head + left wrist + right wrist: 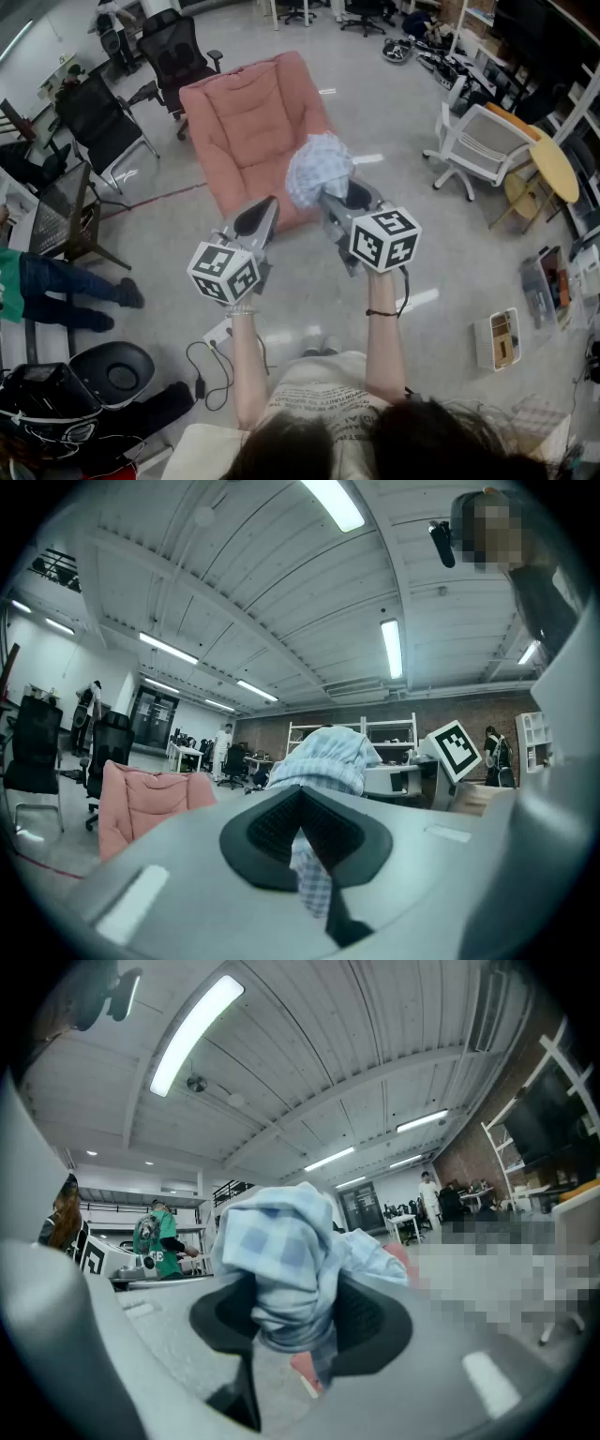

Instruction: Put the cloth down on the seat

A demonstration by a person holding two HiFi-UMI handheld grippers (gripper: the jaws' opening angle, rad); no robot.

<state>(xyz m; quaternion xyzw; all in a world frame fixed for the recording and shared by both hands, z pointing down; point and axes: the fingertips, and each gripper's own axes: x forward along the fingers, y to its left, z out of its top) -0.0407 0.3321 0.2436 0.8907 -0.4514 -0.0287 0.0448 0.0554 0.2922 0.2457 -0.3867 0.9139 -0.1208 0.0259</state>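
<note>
Though my right gripper [291, 1309] clamped the bunched pale blue checked cloth [320, 167] between its fingers and my left gripper [305, 803] seemingly pinched a corner, it hung unplaced, with the pink padded seat [246, 122] beyond the fingertips.

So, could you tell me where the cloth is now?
The cloth sits mid-frame in the head view, bunched in the right tongs, a corner in the left tongs, above the near edge of the pink seat.
</note>
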